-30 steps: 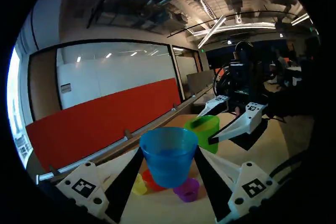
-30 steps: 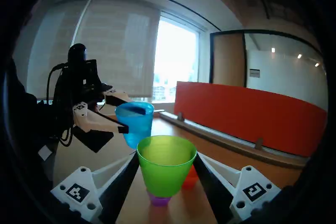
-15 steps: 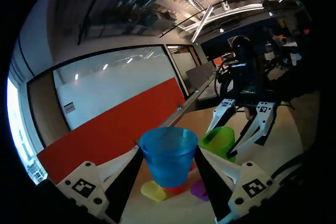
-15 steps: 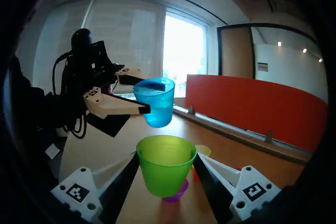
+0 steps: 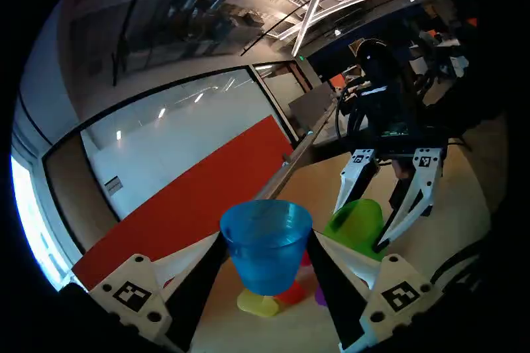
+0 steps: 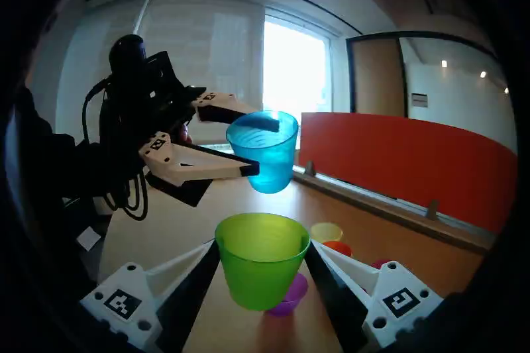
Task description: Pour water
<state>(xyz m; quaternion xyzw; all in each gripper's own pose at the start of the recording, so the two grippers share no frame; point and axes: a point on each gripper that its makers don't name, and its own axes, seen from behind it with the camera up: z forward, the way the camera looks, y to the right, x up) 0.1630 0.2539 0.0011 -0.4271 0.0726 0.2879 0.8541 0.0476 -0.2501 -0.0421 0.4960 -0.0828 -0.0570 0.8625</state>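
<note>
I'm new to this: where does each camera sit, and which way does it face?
Left gripper view: rides the left hand-held gripper, looking forward past the blue cup it clamps toward the right hand-held gripper.
Right gripper view: rides the right hand-held gripper, looking past its green cup toward a window; a dark sleeve holds the left one.
Shared: both cups, both hand-held grippers, the red partition.
</note>
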